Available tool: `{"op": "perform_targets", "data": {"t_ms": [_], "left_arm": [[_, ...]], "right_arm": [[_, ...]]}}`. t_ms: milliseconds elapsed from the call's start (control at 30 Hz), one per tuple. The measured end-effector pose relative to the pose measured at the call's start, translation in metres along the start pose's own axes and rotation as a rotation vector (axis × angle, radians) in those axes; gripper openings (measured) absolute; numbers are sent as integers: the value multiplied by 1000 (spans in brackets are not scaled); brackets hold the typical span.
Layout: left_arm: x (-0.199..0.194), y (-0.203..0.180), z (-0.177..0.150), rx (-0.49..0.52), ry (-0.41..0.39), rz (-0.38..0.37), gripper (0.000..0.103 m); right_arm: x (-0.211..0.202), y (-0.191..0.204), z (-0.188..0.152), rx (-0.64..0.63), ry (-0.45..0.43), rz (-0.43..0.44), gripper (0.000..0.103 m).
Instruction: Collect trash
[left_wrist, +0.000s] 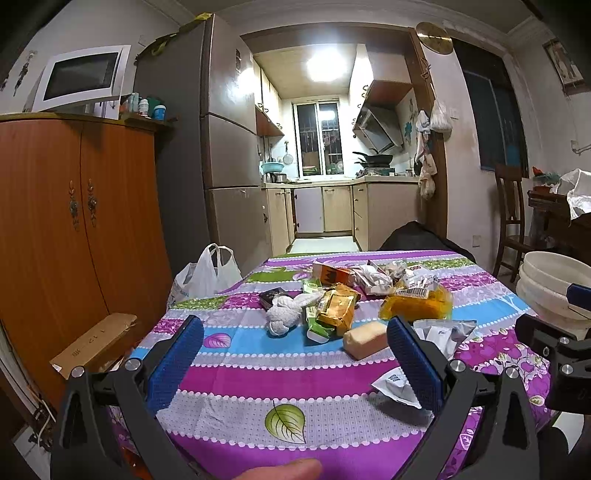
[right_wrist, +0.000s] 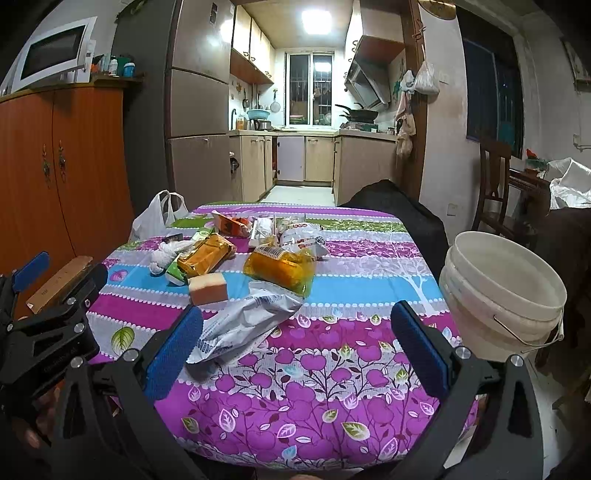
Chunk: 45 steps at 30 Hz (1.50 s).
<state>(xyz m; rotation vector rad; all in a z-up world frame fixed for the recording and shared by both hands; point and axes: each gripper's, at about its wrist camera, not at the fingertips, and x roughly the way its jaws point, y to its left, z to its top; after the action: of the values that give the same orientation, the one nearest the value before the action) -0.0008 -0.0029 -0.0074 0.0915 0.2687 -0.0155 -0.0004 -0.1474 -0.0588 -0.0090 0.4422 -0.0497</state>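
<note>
Trash lies on a table with a purple patterned cloth (left_wrist: 280, 373): a silver foil wrapper (right_wrist: 247, 325), a beige sponge block (left_wrist: 365, 339) (right_wrist: 208, 288), a yellow-orange bag (left_wrist: 417, 304) (right_wrist: 279, 269), a gold packet (left_wrist: 338, 304) (right_wrist: 205, 254), a green carton (left_wrist: 314, 325), a white rag (left_wrist: 284, 314) and more wrappers behind. My left gripper (left_wrist: 295, 339) is open and empty above the near table edge. My right gripper (right_wrist: 297, 328) is open and empty, its left pad (right_wrist: 173, 354) beside the foil wrapper. A white bucket (right_wrist: 502, 295) (left_wrist: 550, 288) stands right of the table.
A white plastic bag (left_wrist: 207, 273) sits past the table's left edge beside an orange cabinet (left_wrist: 74, 229). A cardboard box (left_wrist: 94, 341) lies at the left. A dark chair back (right_wrist: 391, 210) is behind the table. The kitchen opens beyond.
</note>
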Motion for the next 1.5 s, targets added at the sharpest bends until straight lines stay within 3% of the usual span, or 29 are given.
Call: {"op": "perform_targets", "data": {"t_ms": [467, 900, 1067, 1367, 1500], "left_arm": [[10, -3, -6, 10, 39, 13, 99], [28, -3, -9, 1, 68, 31, 99], [32, -5, -12, 11, 67, 18, 99], [36, -9, -14, 40, 51, -3, 99], [41, -1, -12, 23, 55, 24, 99]], "right_arm": [[0, -9, -1, 46, 10, -1, 98], [13, -39, 1, 260, 71, 64, 98], [16, -40, 0, 269, 66, 46, 98], [29, -37, -7, 320, 128, 155, 98], [33, -38, -9, 338, 153, 169, 98]]}}
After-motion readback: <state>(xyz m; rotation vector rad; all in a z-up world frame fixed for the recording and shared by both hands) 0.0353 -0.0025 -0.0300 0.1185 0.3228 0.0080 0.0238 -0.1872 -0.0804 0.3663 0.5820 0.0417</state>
